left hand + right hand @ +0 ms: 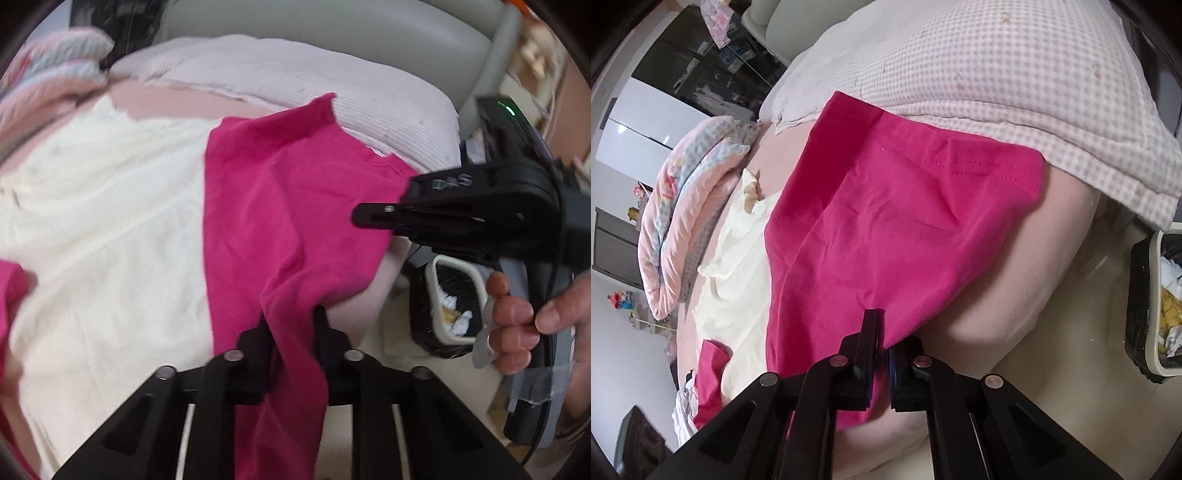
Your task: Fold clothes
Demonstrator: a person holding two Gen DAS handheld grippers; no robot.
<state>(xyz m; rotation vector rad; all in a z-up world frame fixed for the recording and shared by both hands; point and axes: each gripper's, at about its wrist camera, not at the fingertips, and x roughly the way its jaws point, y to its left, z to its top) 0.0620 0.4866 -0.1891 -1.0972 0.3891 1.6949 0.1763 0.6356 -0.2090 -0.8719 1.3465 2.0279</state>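
Observation:
A magenta garment (288, 206) lies across the pink bed, partly over a cream garment (110, 229). In the left wrist view my left gripper (291, 332) is shut on a bunched fold of the magenta garment at the bed's near edge, and the cloth hangs down between its fingers. My right gripper (373, 216) comes in from the right in a person's hand (517, 325), its fingertips on the garment's right edge. In the right wrist view my right gripper (886, 343) is shut on the lower edge of the magenta garment (886, 221), with the cream garment (738, 280) to its left.
A checked pillow (997, 81) lies behind the garment. A rolled pink quilt (683, 229) sits at the far left. A bin with a black liner (1156, 306) stands on the floor to the right of the bed (997, 302). More magenta cloth (713, 373) lies at the left.

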